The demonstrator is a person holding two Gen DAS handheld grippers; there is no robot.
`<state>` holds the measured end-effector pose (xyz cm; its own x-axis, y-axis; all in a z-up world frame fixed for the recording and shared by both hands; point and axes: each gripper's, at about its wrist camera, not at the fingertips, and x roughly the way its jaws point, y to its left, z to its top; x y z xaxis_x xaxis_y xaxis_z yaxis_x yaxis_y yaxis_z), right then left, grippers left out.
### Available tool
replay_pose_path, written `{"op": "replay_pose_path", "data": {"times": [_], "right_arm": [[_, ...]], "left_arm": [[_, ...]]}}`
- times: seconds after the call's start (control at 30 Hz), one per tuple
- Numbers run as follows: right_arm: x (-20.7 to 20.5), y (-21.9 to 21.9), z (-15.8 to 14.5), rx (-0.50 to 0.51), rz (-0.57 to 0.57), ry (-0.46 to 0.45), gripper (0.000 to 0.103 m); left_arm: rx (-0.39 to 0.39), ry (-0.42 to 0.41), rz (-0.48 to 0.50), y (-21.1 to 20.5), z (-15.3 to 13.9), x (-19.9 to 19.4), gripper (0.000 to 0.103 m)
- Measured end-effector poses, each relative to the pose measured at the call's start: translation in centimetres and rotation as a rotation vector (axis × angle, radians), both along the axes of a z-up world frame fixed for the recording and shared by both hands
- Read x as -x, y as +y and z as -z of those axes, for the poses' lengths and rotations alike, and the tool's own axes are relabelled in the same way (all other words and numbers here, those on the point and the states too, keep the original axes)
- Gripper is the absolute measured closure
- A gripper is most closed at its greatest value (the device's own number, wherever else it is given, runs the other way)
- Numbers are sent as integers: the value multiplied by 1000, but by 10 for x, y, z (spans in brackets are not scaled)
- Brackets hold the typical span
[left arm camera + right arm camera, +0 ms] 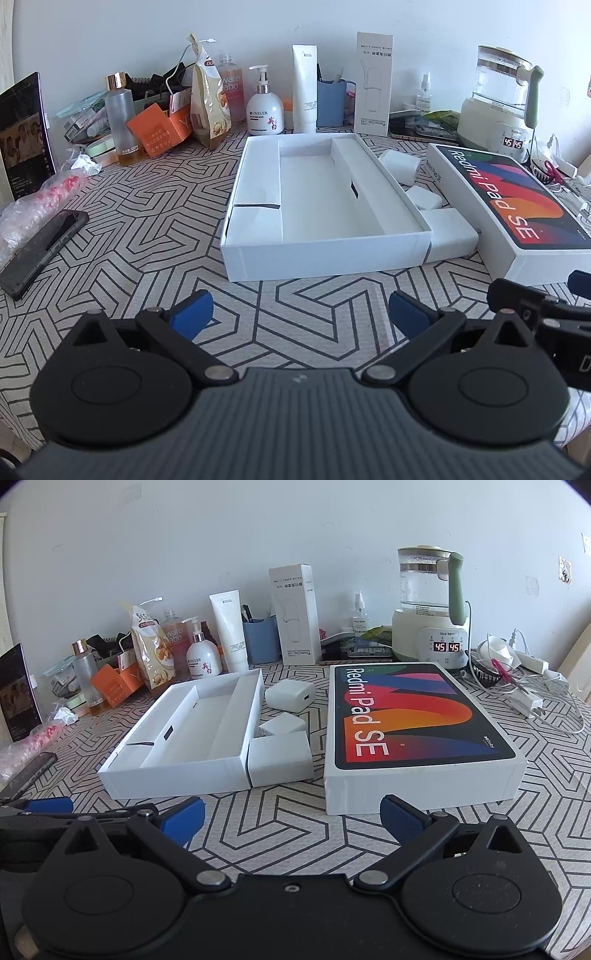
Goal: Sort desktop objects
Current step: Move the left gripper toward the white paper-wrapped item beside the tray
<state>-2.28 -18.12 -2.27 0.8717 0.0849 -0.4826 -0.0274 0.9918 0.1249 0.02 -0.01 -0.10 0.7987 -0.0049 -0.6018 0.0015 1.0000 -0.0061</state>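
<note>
An empty white box tray point(325, 206) point(184, 738) with cardboard dividers lies open on the patterned tablecloth. To its right sit a white charger point(290, 696), a small white block point(282, 725) and a small white box point(452, 238) point(279, 760). Further right rests the Redmi Pad SE lid point(517, 206) point(417, 720), printed side up. My left gripper point(301, 319) hovers open just in front of the tray, holding nothing. My right gripper point(291, 819) is open and empty in front of the lid's near edge. Its fingers show at the right edge of the left wrist view.
Bottles, a lotion pump point(264, 107), a snack bag point(208, 99), a blue pen cup point(260, 638) and a tall white carton point(295, 613) line the wall. A kettle point(432, 605) and cables point(524, 686) occupy the back right. A phone point(40, 251) and plastic bag lie left.
</note>
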Motion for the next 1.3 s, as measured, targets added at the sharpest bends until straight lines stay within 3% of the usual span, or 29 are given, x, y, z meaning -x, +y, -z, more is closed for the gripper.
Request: {"op": "replay_pose_path", "data": {"times": [0.7,0.97,1.2,1.3], "right_arm": [[0,-4,1,-2,-15,40,0],[-1,-4,3,-2,-27,36,0],[-5,-7,-13,58,-104,-2,0],[-7,-8,-20,84,-136,-18,0]], "left_arm": [[45,113,20,-2,9,-10,0],[36,118,25,-2,13,-13,0],[70,114,135,-5,5,-27,0],[17,114,163,-16,3,-29,0]]}}
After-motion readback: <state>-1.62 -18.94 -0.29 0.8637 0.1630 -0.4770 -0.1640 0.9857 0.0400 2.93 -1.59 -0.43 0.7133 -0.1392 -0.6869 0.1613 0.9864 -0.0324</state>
